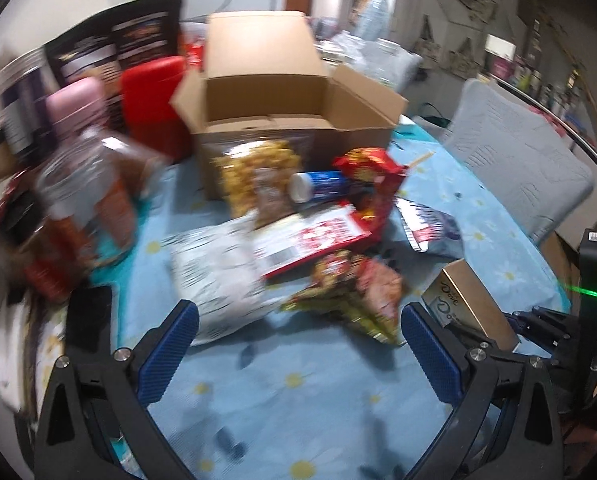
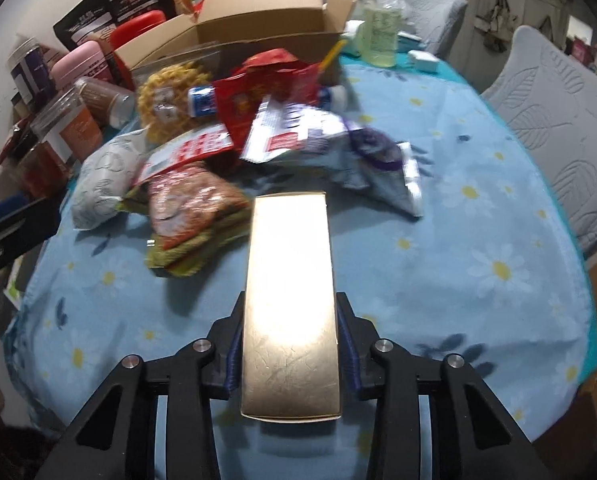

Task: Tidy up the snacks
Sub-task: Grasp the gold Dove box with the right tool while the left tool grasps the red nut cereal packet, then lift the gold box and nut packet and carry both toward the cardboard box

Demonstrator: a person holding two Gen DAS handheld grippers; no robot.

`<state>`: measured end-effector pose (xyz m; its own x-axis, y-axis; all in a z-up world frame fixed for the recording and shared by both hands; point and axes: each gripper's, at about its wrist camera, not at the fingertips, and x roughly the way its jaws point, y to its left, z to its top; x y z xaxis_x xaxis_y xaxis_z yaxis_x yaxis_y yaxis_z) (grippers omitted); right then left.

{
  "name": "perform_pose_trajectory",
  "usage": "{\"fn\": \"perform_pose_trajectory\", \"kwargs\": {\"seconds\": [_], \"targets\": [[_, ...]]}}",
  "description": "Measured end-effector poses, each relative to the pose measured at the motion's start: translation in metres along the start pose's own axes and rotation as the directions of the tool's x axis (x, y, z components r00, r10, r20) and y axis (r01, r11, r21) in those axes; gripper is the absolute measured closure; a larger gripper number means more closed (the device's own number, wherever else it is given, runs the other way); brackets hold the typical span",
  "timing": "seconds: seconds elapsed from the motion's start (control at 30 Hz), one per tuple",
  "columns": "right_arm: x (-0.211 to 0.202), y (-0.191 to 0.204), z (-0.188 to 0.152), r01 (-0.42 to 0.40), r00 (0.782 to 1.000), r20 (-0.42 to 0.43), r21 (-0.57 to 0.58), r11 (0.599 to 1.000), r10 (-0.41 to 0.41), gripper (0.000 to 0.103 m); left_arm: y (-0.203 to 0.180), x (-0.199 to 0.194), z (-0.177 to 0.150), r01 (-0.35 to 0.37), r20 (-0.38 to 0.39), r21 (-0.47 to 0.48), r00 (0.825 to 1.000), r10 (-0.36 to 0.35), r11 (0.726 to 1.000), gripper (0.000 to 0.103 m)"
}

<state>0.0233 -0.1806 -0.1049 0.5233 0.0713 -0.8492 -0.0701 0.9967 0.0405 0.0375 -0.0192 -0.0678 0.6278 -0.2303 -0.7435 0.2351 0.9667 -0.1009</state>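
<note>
Between right gripper (image 2: pixel 290 344) pads: gold box (image 2: pixel 290 300), seemingly clamped.

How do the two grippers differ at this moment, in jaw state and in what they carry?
The left gripper has its jaws spread wide and carries nothing; the right gripper is shut on the gold box. The left gripper faces the snack pile with only blue tablecloth between its fingers, while the right one's box fills its gap. Both have blue pads on black fingers and point toward the open cardboard box.

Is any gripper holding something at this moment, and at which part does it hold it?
The right gripper holds the gold box, clamped across its two long sides near the end closest to the camera. The left gripper is open and holds nothing.
</note>
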Motion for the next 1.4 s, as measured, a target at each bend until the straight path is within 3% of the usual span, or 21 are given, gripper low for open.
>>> {"fn": "perform_pose_trajectory", "kwargs": {"seconds": [0.17, 0.6, 0.67, 0.73, 0.8, 0.93, 1.4], "targets": [[0.0, -0.022, 0.004, 0.001, 1.0, 0.011, 0.02, 1.0, -0.001, 0.065, -0.022, 0.028, 0.015, 0.063, -0.064, 0.051, 0.996, -0.06, 0.997, 0.0], [0.008, -0.042, 0.013, -0.023, 0.999, 0.026, 0.015, 1.0, 0.023, 0.064, -0.035, 0.095, 0.021, 0.088, -0.231, 0.122, 0.971, -0.058, 0.989, 0.0], [0.008, -0.042, 0.013, -0.024, 0.999, 0.027, 0.012, 1.0, 0.024, 0.064, -0.038, 0.1, 0.018, 0.096, -0.246, 0.129, 0.967, -0.062, 0.987, 0.003], [0.009, -0.043, 0.013, -0.024, 0.999, 0.027, 0.009, 1.0, 0.024, 0.064, -0.04, 0.105, 0.016, 0.08, -0.246, 0.143, 0.968, -0.043, 0.986, 0.012], [0.009, -0.042, 0.013, -0.018, 0.999, 0.028, 0.004, 1.0, 0.018, 0.064, -0.043, 0.102, 0.014, 0.071, -0.226, 0.171, 0.974, -0.031, 0.983, 0.024], [0.007, -0.038, 0.011, -0.012, 0.999, 0.03, -0.006, 1.0, 0.012, 0.064, -0.047, 0.095, 0.007, 0.086, -0.224, 0.173, 0.974, -0.046, 0.981, 0.031], [-0.001, -0.006, -0.005, -0.07, 0.997, 0.018, -0.1, 0.993, 0.072, 0.064, -0.028, 0.049, -0.035, 0.058, -0.242, 0.119, 0.97, -0.027, 0.991, 0.032]]}}
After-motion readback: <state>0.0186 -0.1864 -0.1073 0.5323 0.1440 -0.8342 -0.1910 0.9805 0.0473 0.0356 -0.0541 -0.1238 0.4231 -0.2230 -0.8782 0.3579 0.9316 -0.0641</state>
